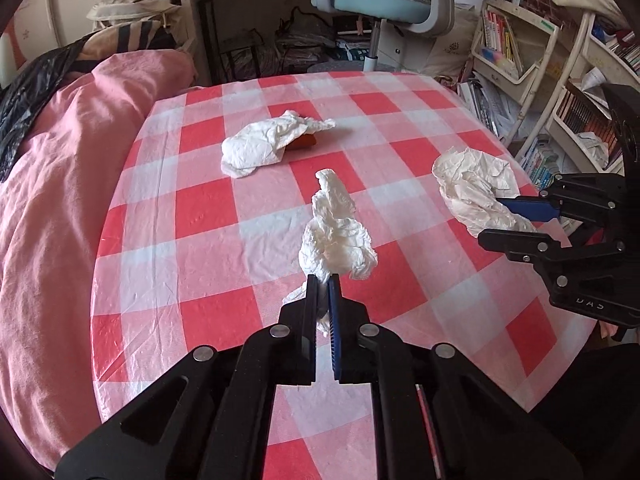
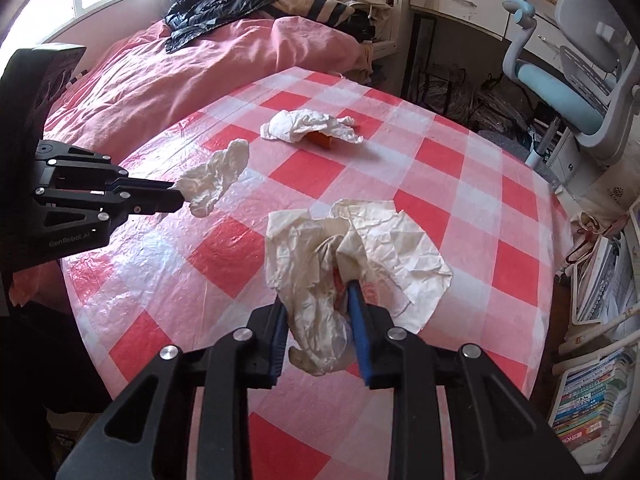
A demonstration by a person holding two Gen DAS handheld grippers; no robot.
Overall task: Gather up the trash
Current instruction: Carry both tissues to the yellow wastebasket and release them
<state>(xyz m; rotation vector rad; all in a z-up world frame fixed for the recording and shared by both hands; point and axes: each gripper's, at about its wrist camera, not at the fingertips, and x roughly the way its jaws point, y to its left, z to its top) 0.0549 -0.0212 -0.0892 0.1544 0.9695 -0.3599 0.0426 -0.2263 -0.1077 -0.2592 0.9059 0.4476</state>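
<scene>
White tissue (image 1: 336, 236) clamped in left gripper (image 1: 323, 280) fingers, crumpled paper (image 2: 352, 248) pinched in right gripper (image 2: 320, 304) fingers, third tissue (image 1: 264, 144) on checked desk (image 1: 200, 208).

three crumpled tissues (image 1: 256, 150), two grippers (image 1: 323, 284), one chair (image 1: 384, 4)

My left gripper (image 1: 323, 280) and right gripper (image 2: 318, 300) are black linkage frames with round silver rivets, blue pads, and faint grey lettering on one housing

You have a red-checked tablecloth (image 1: 208, 208) beneath, a pink quilt (image 1: 52, 184) to its left, 1 blue desk chair (image 1: 384, 4) beyond, and bookshelves (image 1: 516, 52) at right.
</scene>
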